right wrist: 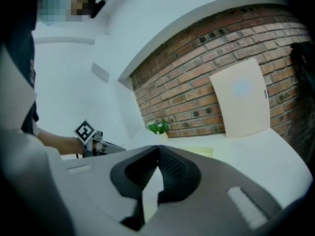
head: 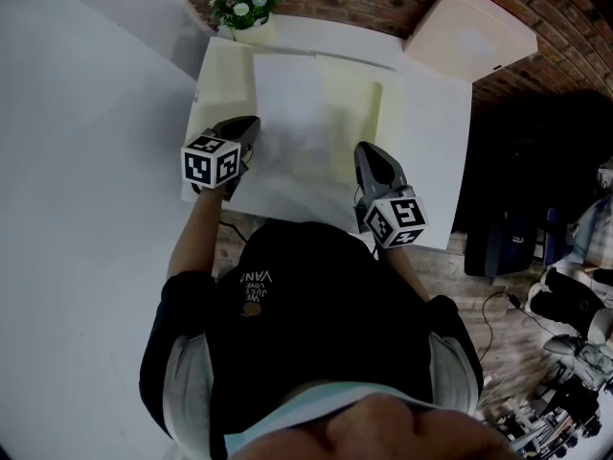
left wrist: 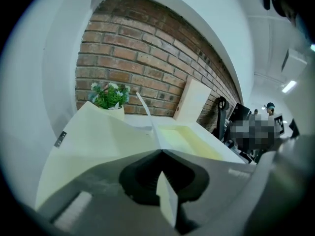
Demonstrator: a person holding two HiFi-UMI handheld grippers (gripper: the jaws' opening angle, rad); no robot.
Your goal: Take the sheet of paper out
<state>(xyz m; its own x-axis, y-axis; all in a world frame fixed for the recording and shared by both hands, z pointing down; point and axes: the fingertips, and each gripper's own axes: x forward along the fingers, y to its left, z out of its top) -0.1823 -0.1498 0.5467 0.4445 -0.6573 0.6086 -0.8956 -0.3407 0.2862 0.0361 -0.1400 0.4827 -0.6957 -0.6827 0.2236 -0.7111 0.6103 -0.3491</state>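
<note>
A white sheet of paper (head: 292,103) lies in an open pale yellow folder (head: 228,84) on the white table (head: 431,161). My left gripper (head: 251,123) sits at the sheet's left edge, where the folder's left cover begins. In the left gripper view it (left wrist: 160,151) is shut on a thin cream edge that looks like the folder's cover (left wrist: 98,141), which rises to the left. My right gripper (head: 364,149) is at the sheet's near right corner. Its jaws (right wrist: 158,146) are shut with a white sheet edge (right wrist: 149,193) pinched between them.
A small potted plant (head: 247,8) stands at the table's far edge by the brick wall. A pale board (head: 469,29) leans against that wall at the far right. Dark bags and cluttered gear (head: 575,353) are on the floor to the right.
</note>
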